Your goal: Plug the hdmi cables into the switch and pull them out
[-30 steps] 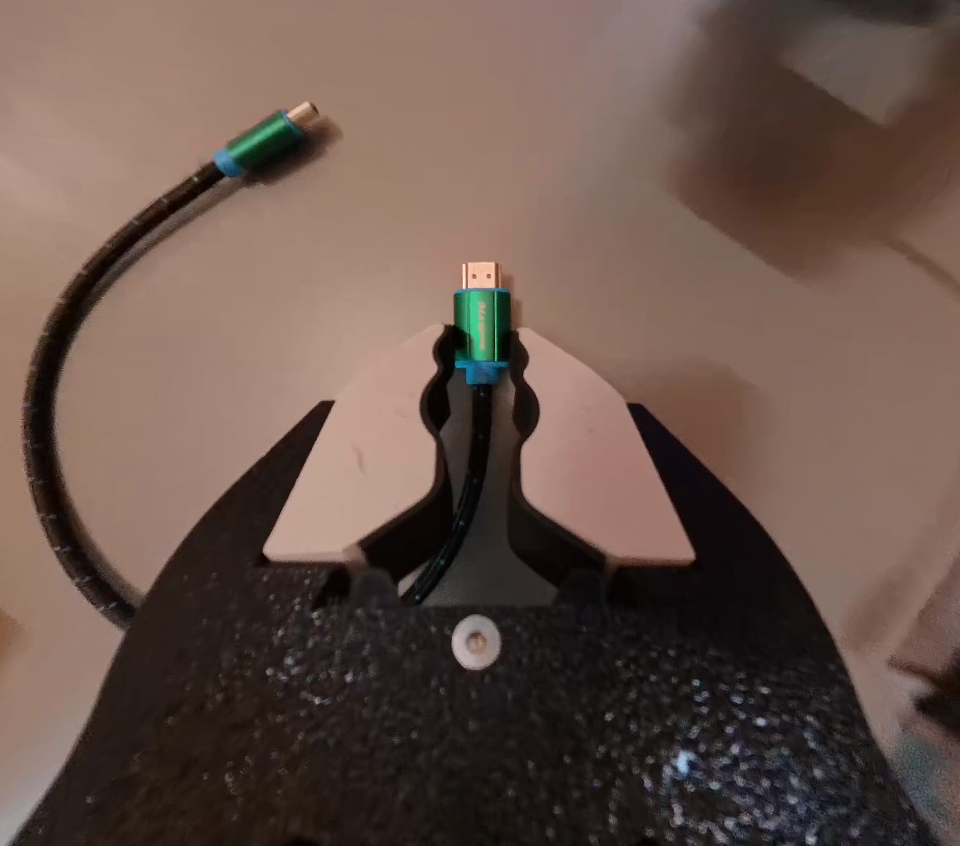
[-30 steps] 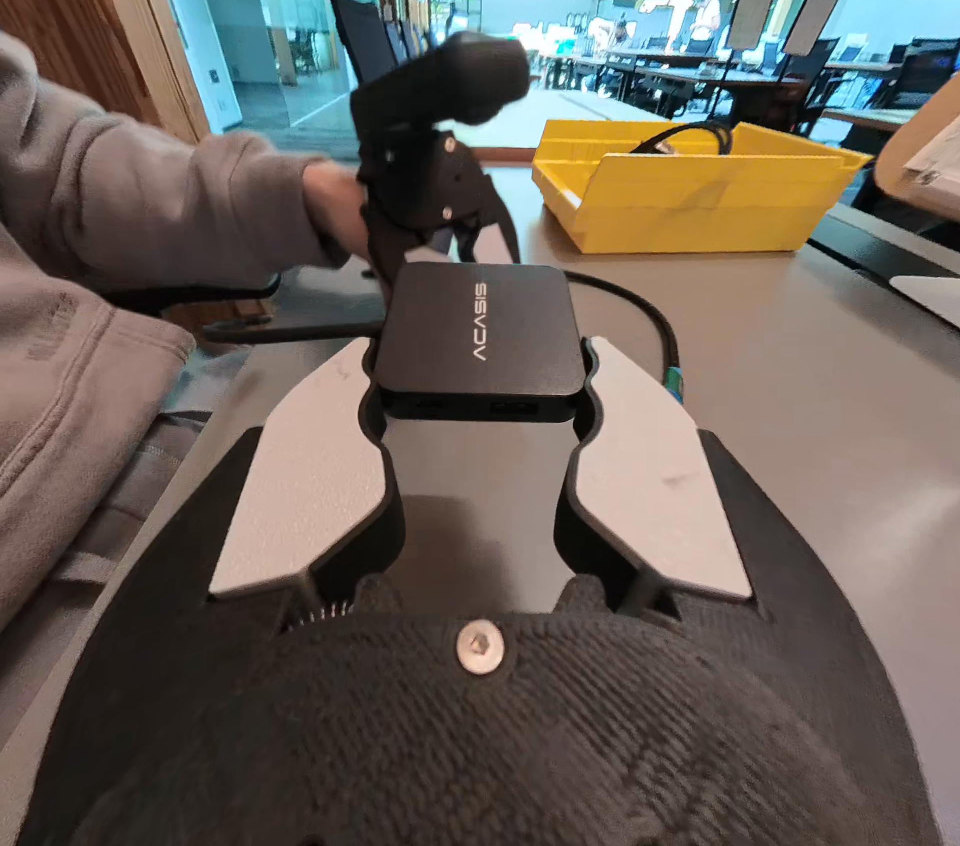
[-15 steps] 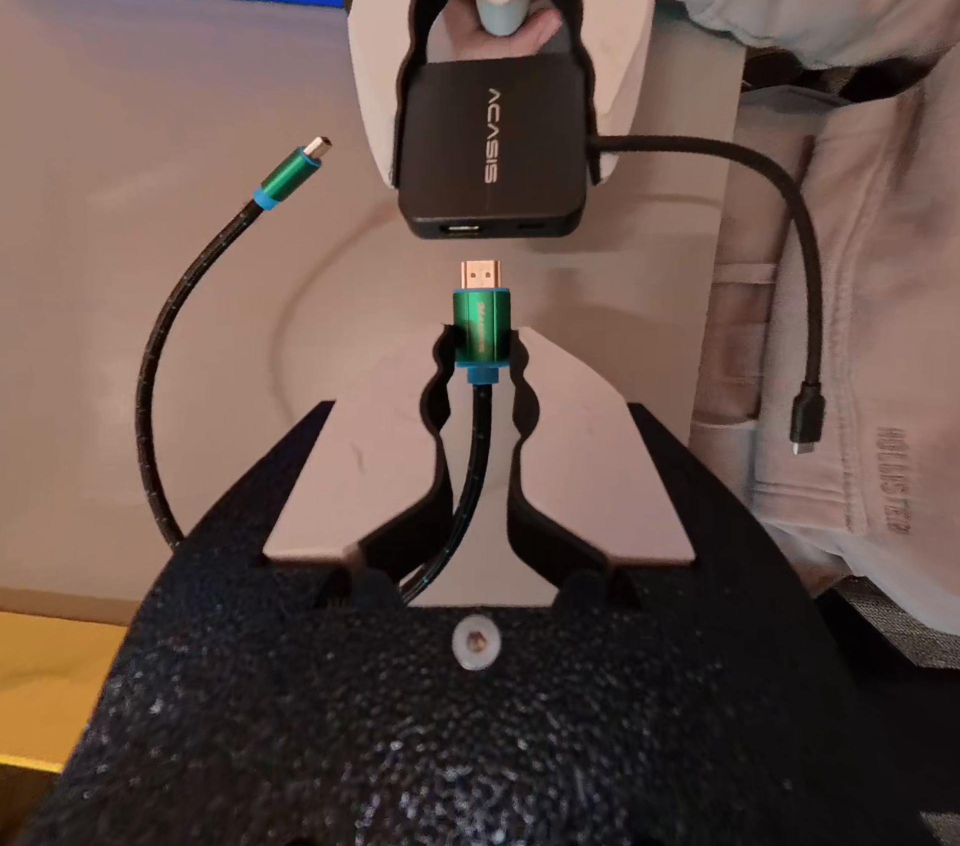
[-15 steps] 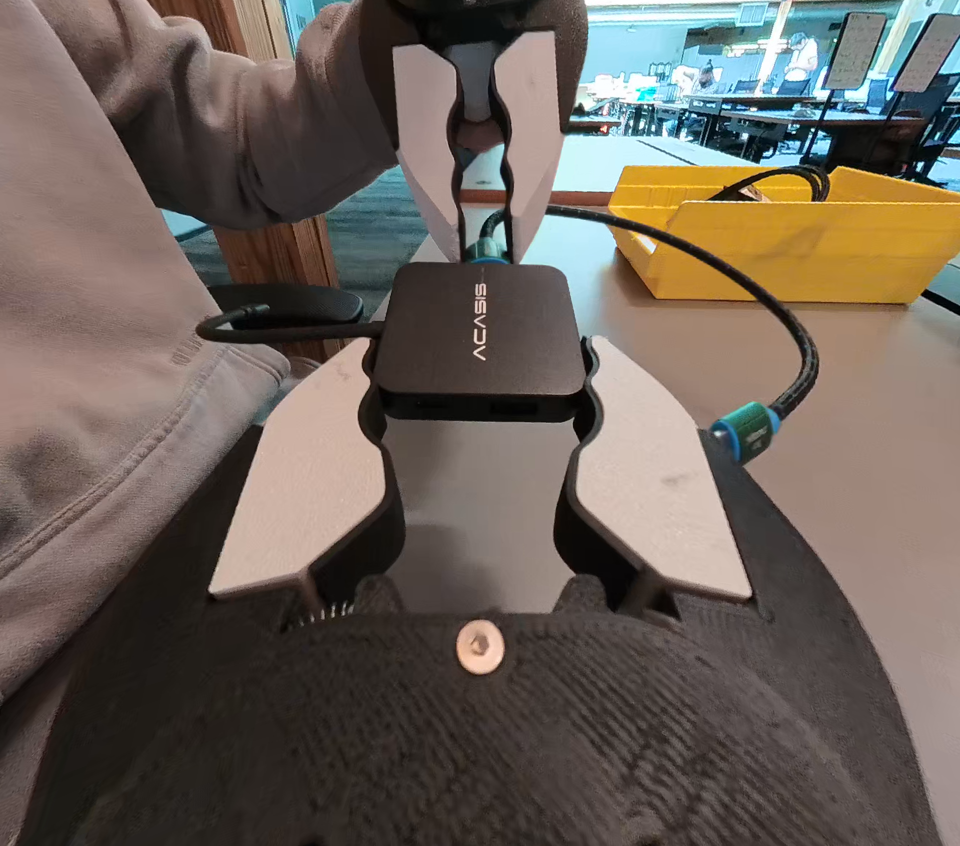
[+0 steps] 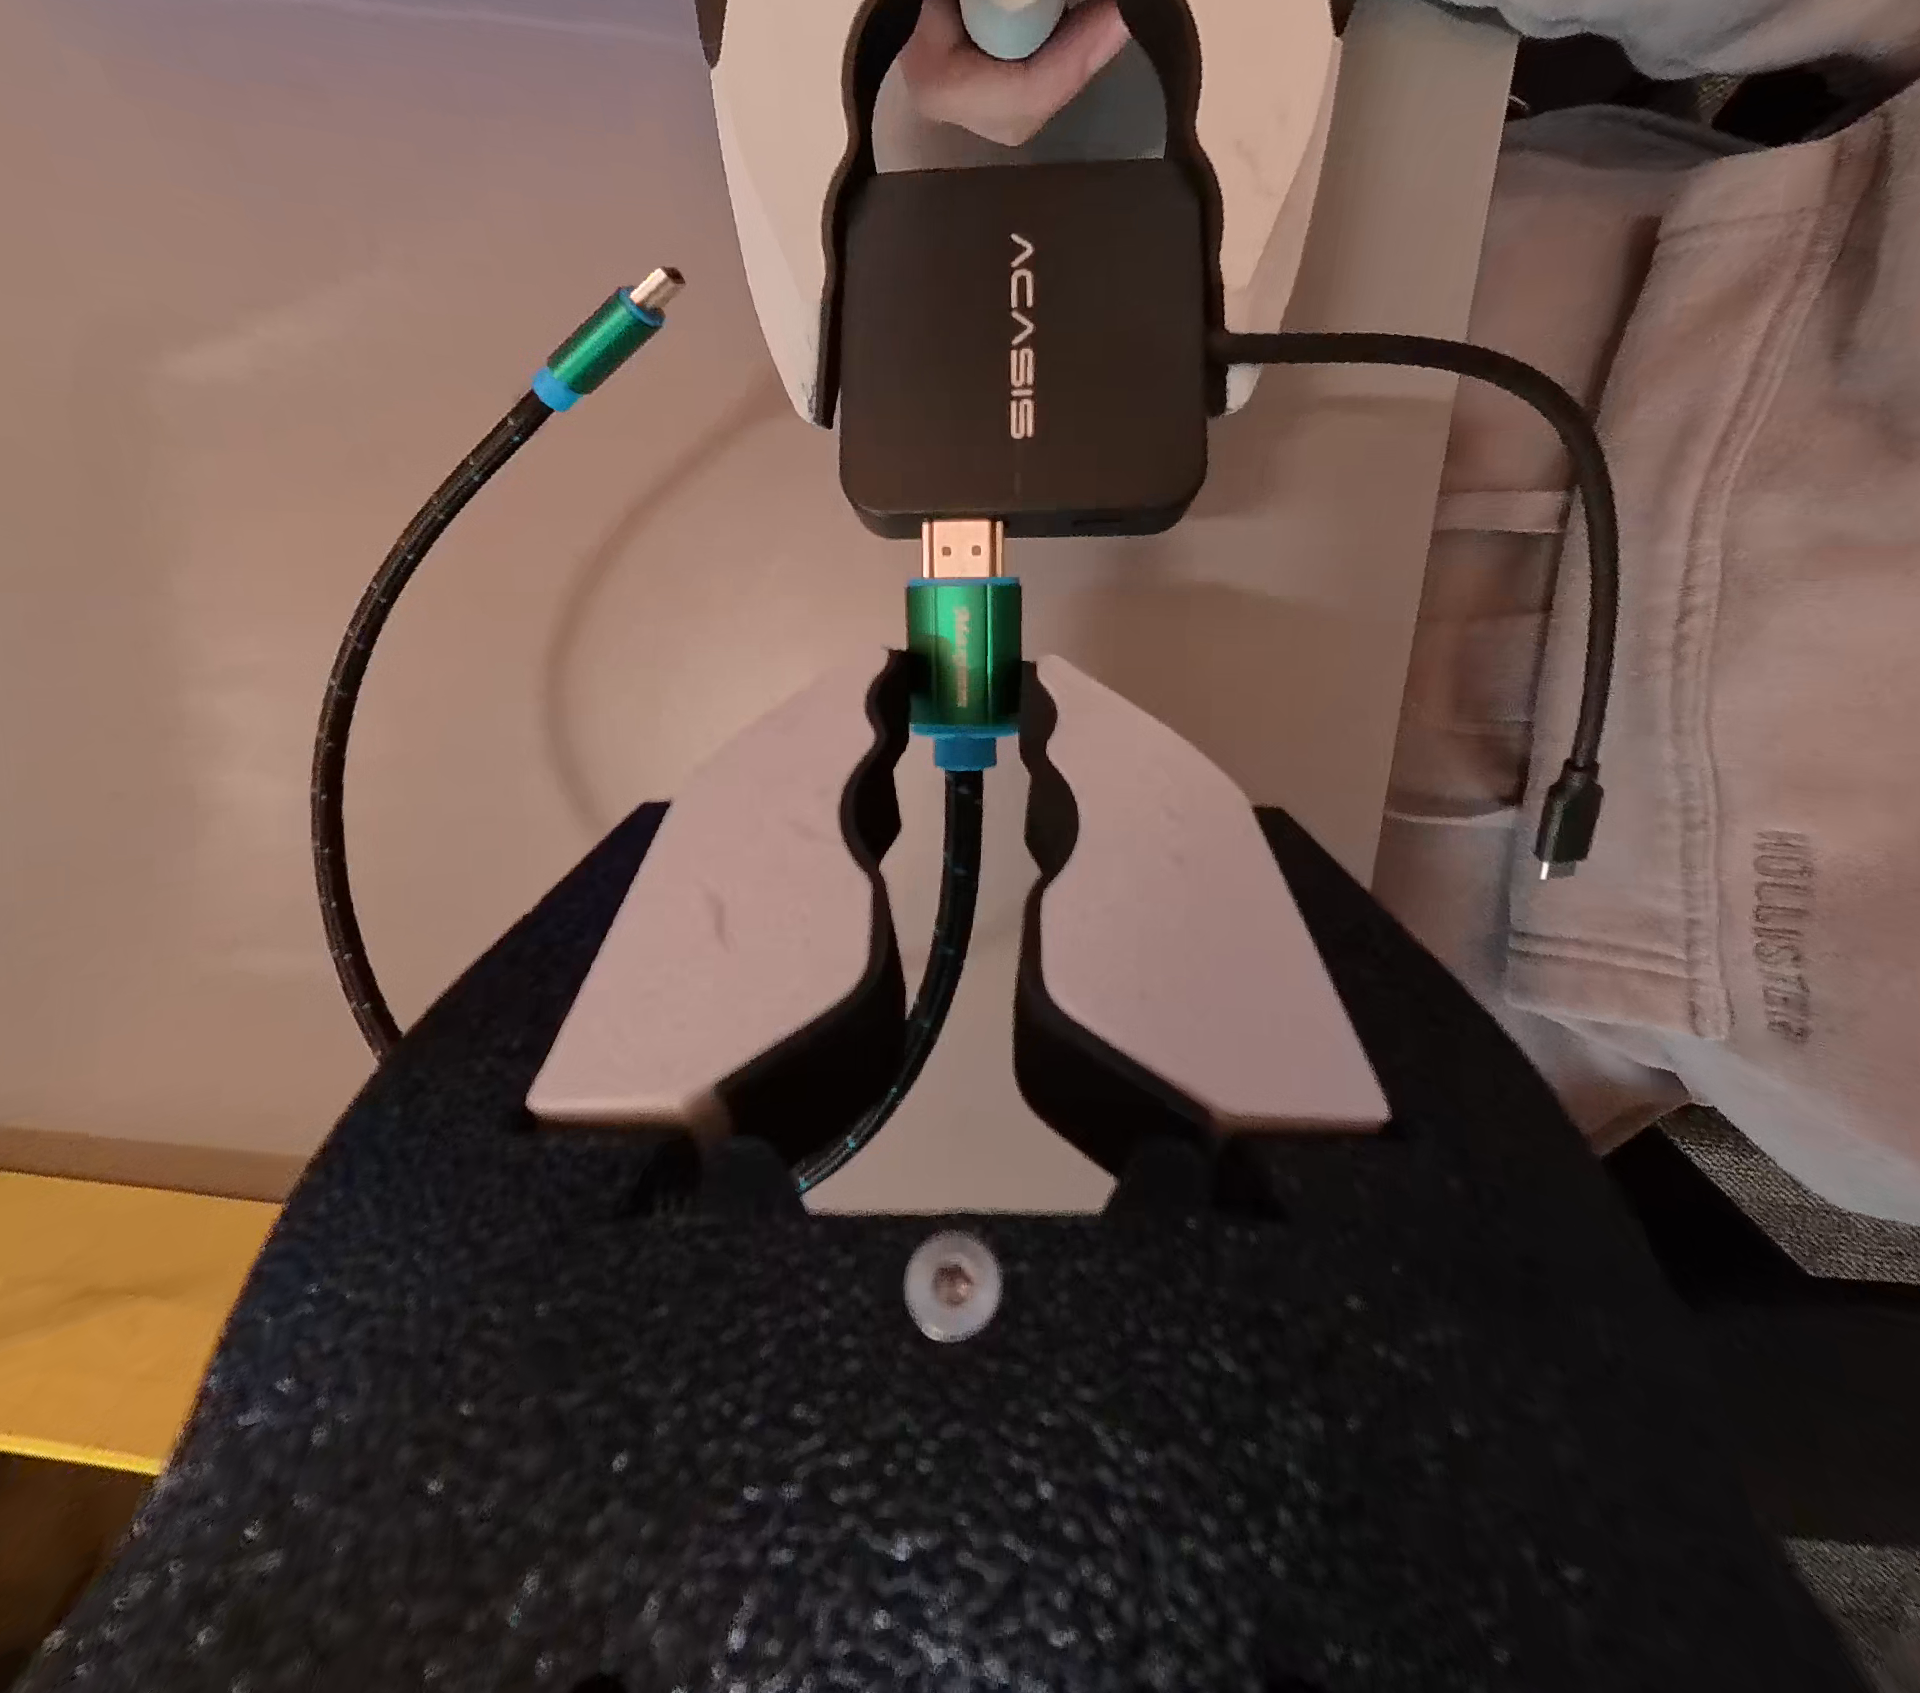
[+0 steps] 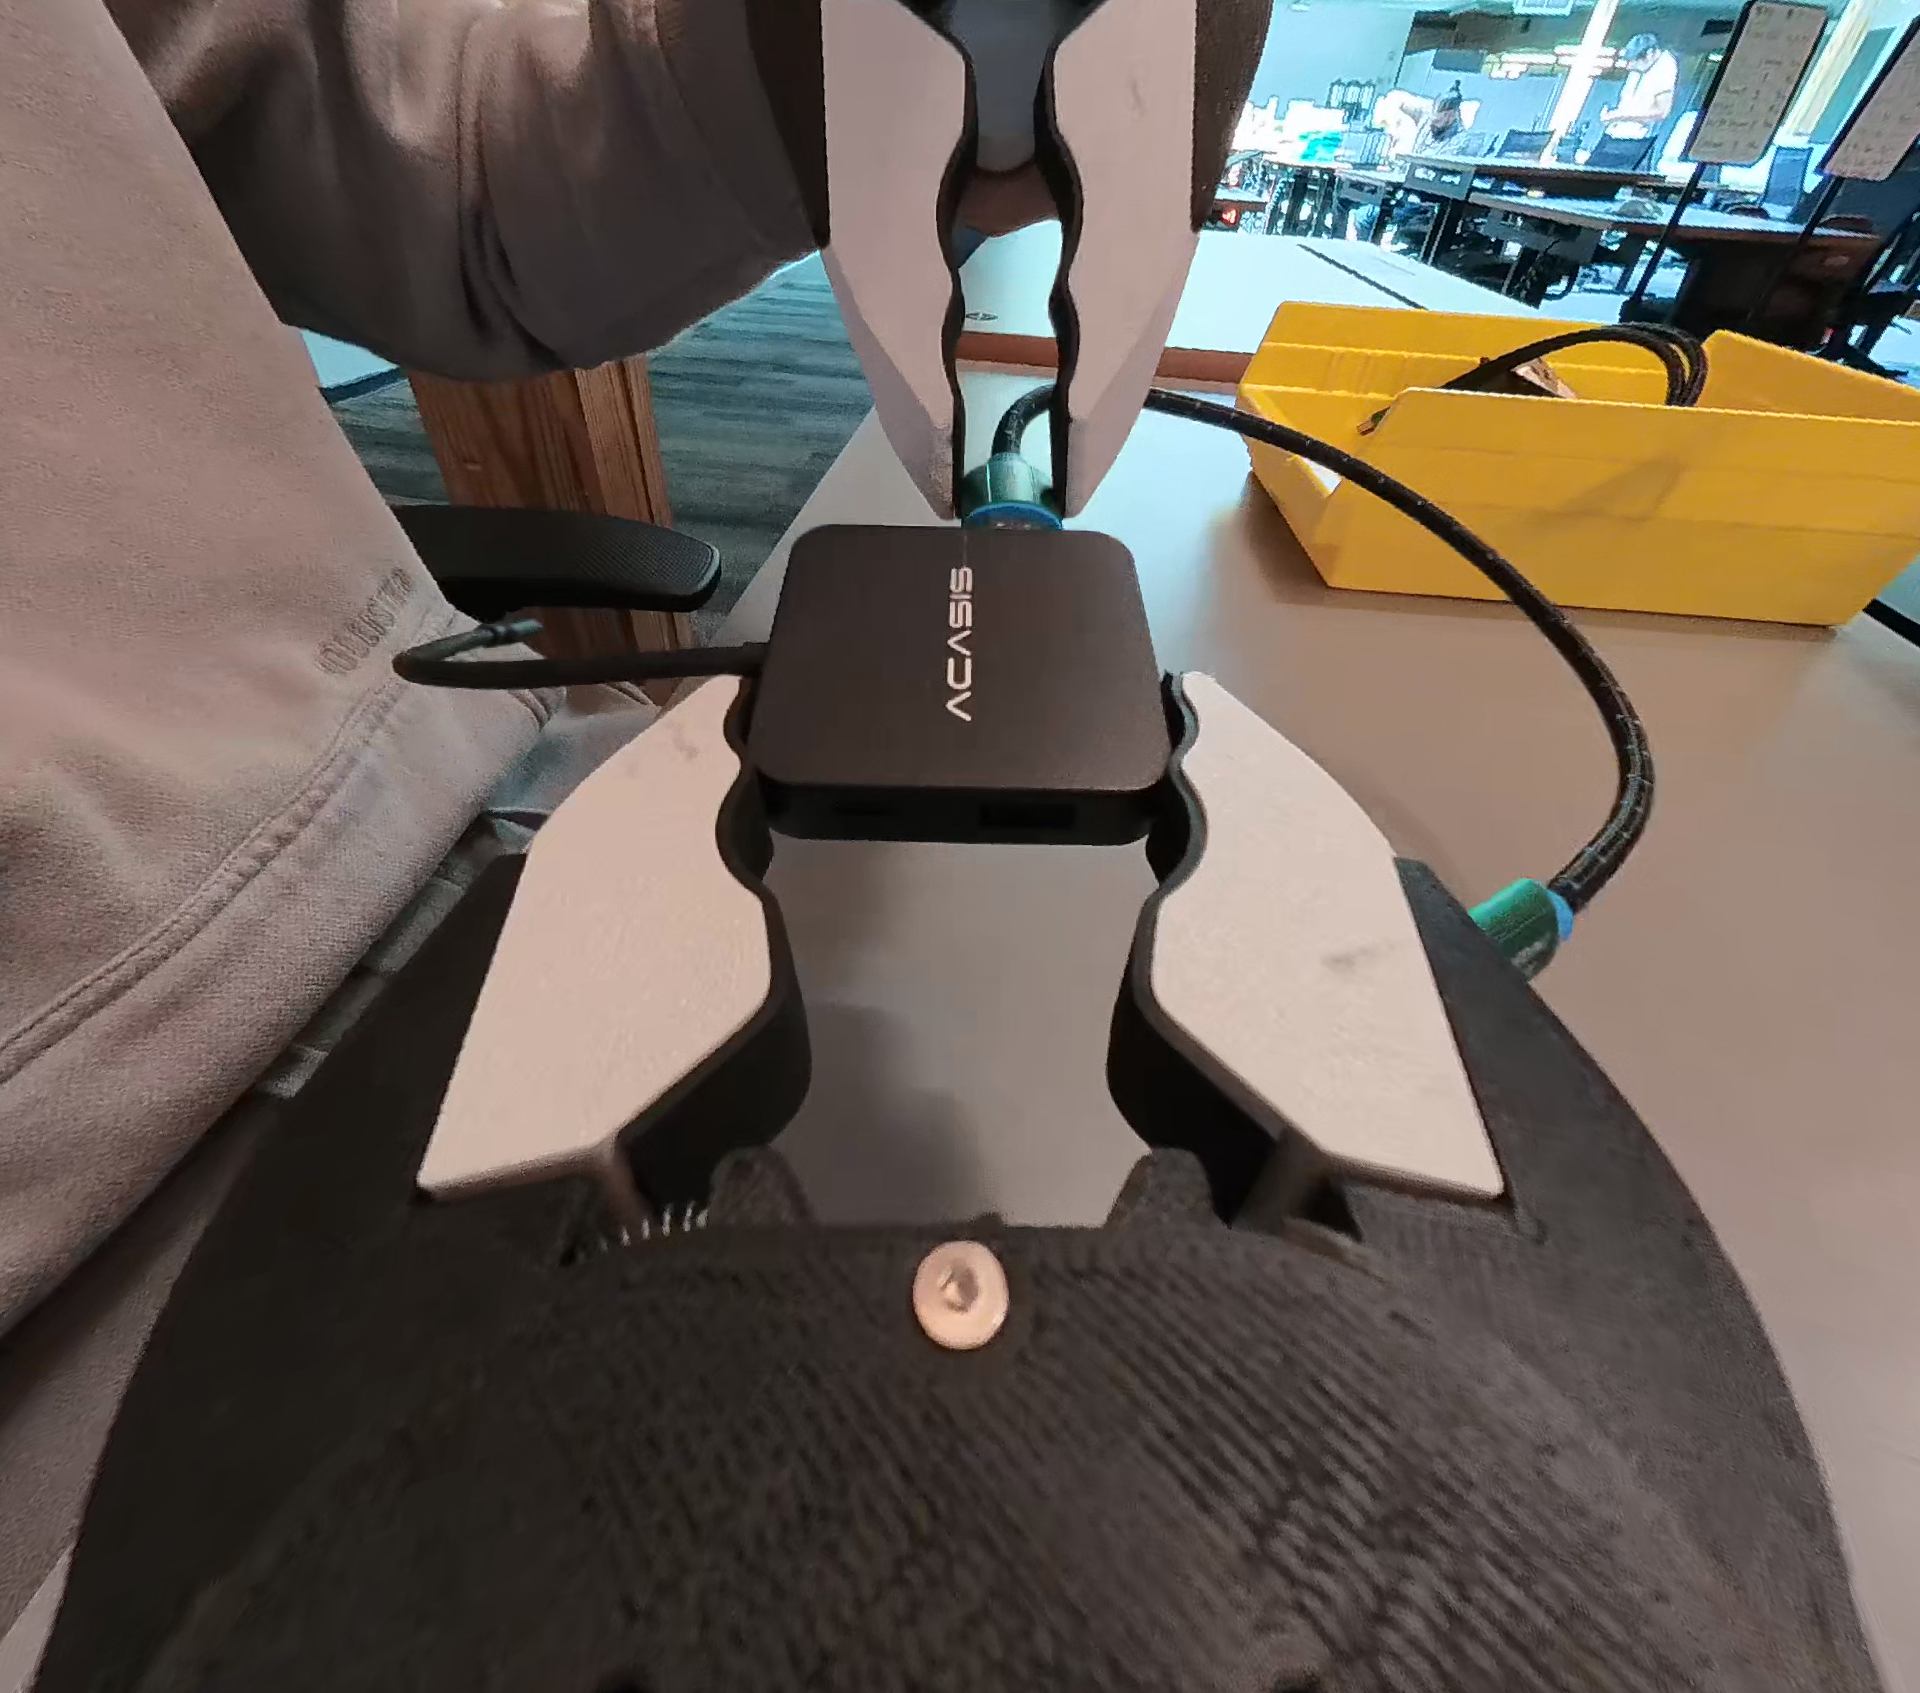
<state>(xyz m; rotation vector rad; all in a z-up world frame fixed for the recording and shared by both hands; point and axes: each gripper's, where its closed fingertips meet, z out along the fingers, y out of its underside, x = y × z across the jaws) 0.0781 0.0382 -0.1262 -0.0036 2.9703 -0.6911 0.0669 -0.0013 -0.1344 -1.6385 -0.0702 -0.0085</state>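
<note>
Each gripper has a black, grainy body with a round silver screw set at its centre line, and two broad pale grey fingers whose inner edges are black and wavy: the left gripper point(image 5: 961, 667) and the right gripper point(image 6: 961, 698) look alike. The person wears a loose grey sweatshirt point(image 6: 208, 500) with ribbed cuffs and small stitched lettering near the hem.

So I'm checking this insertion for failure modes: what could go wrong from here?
1. The gold plug tip sits only at the mouth of the switch; most of it is still exposed, so an angled push could jam it.
2. The left hand-held gripper pinches just the rear of the green connector, which might slip backward under load.
3. The cable's free end hangs loose, and its loop could snag.
</note>
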